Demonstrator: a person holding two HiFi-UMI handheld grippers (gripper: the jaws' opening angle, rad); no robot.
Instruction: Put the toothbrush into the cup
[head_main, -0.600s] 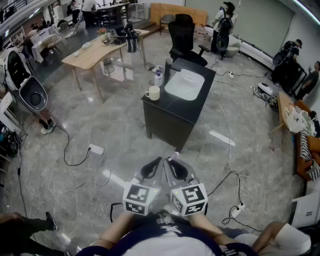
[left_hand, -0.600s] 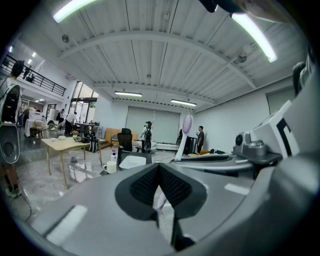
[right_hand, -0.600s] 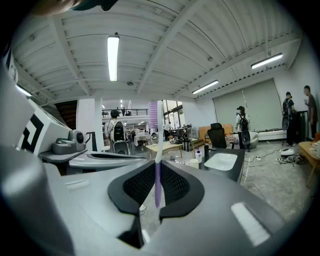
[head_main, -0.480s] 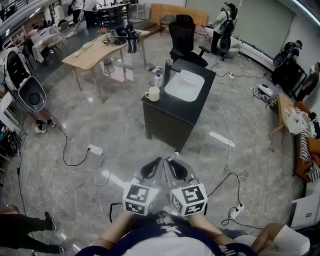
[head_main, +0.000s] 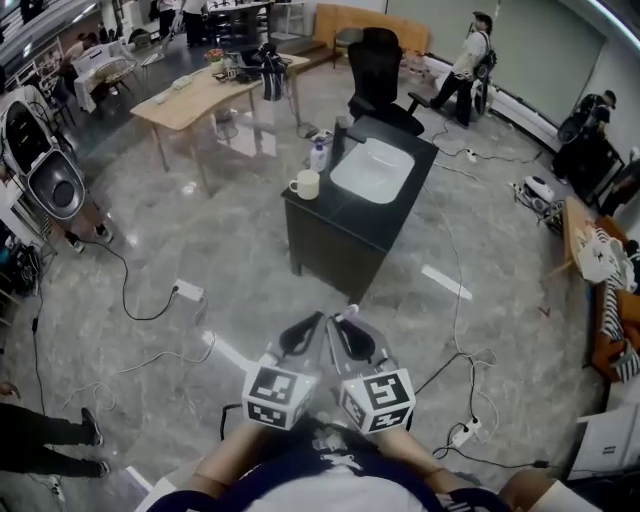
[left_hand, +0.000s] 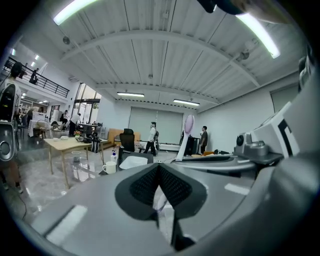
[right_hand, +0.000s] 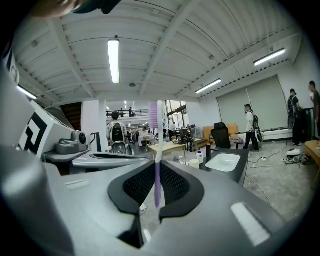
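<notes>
A pale wooden table (head_main: 195, 98) stands at the far left. To its right, a black cabinet (head_main: 335, 240) carries a white mug-shaped cup (head_main: 306, 185) at its left edge. A small clear bottle (head_main: 319, 155) sits just beyond the cup, and a white rectangular basin (head_main: 372, 170) lies to the right. The cup is well apart from both grippers. Near the person's body, the left gripper (head_main: 306, 333) is held just beside the right one. Its black ribbed jaws are pressed together at the tips with nothing between them. The right gripper (head_main: 348, 333) has its jaws clamped on a purple-and-white plastic toothbrush (right_hand: 157, 180). The toothbrush stands upright, with the purple handle between the pads and the bristle head above.
</notes>
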